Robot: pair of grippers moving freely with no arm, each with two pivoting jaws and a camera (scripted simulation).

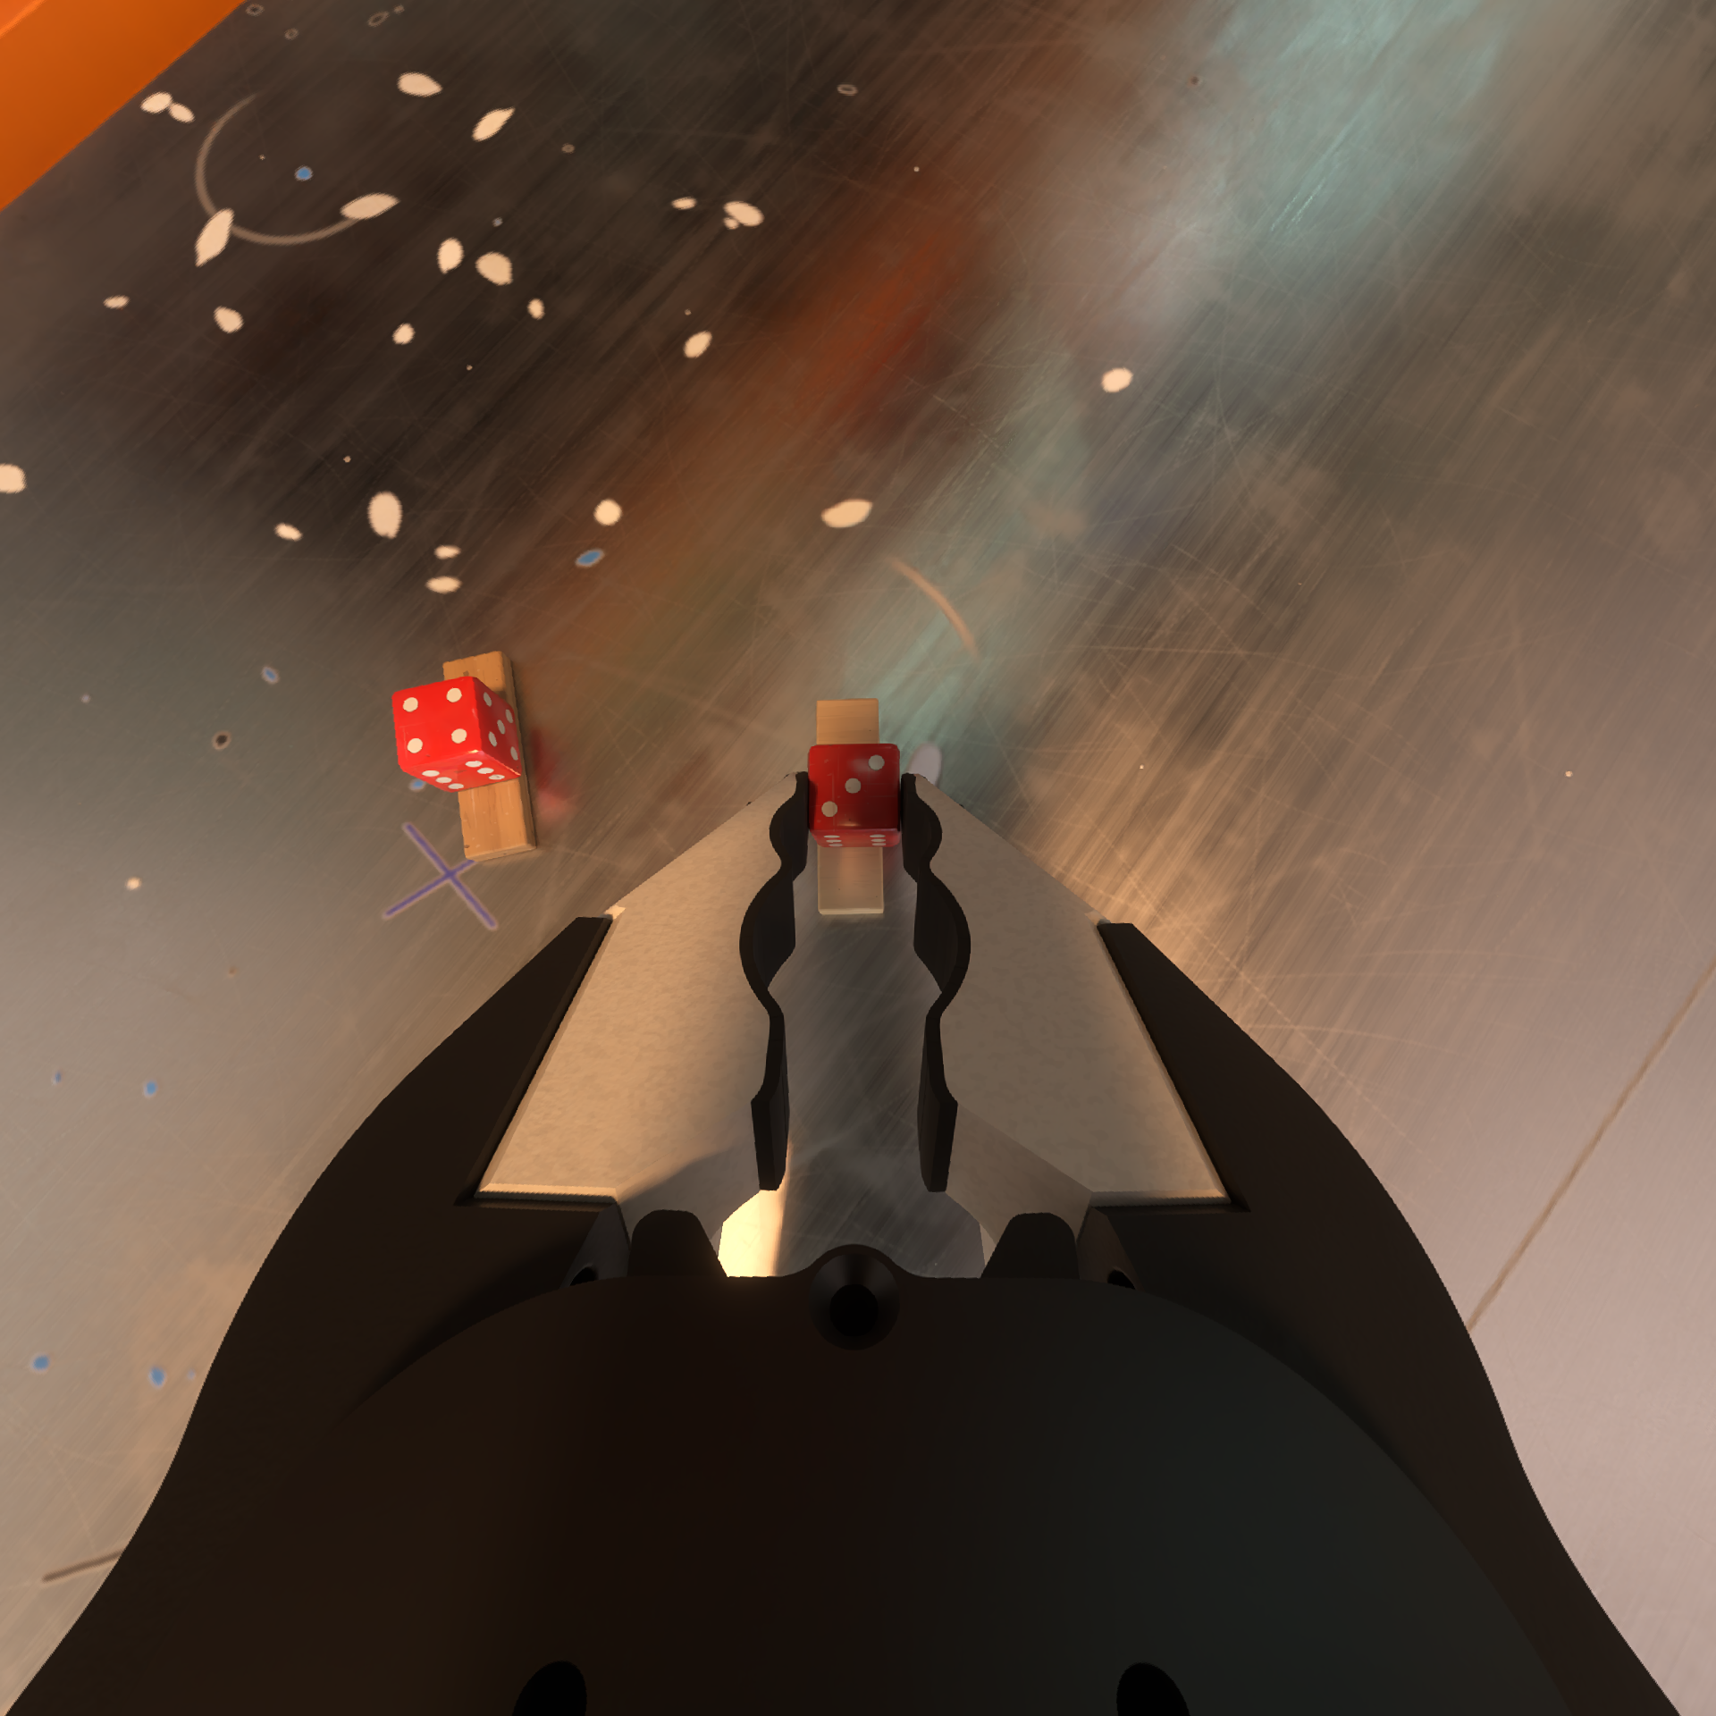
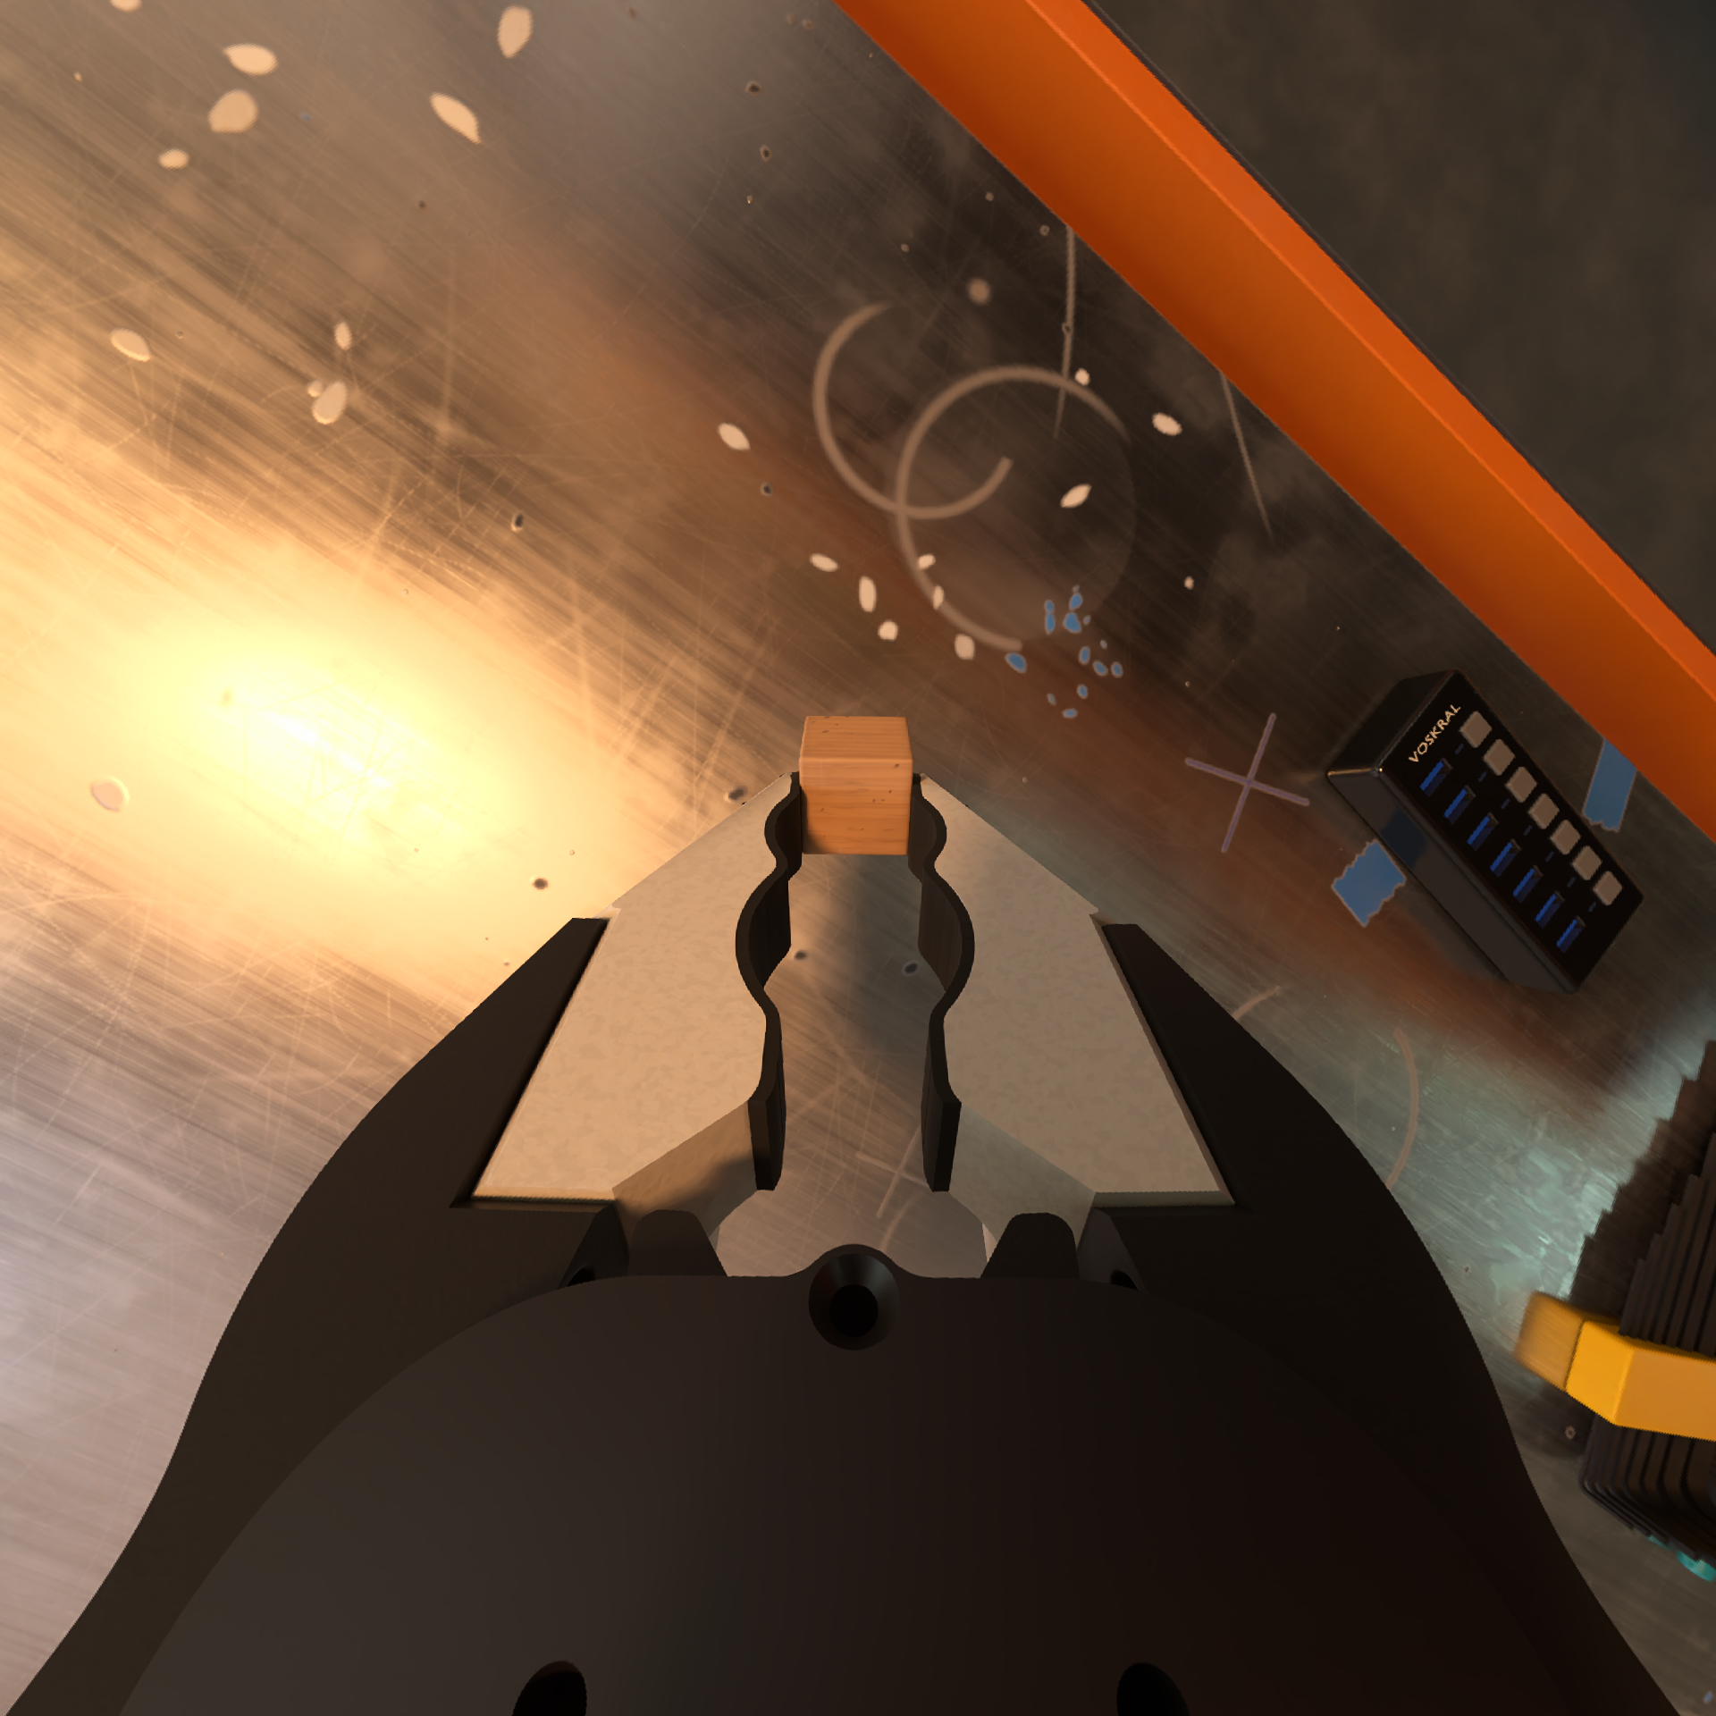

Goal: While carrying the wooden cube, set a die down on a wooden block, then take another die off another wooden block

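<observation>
In the left wrist view my left gripper [image 1: 852, 800] is shut on a small red die [image 1: 854, 789]. It holds the die directly over a pale wooden block [image 1: 850, 887] that lies flat on the metal table; whether the die touches the block I cannot tell. To the left a second, larger-looking red die [image 1: 455, 734] sits on another wooden block [image 1: 500, 817]. In the right wrist view my right gripper [image 2: 854, 808] is shut on the wooden cube [image 2: 854, 785] and holds it above the table.
An orange rail [image 2: 1300, 325] runs along the table's edge, also at the top left of the left wrist view [image 1: 56, 84]. A black hub with blue ports [image 2: 1495, 836] is taped down right of the cube. A black and yellow object [image 2: 1634, 1374] is at the lower right. A purple cross [image 1: 444, 877] marks the table.
</observation>
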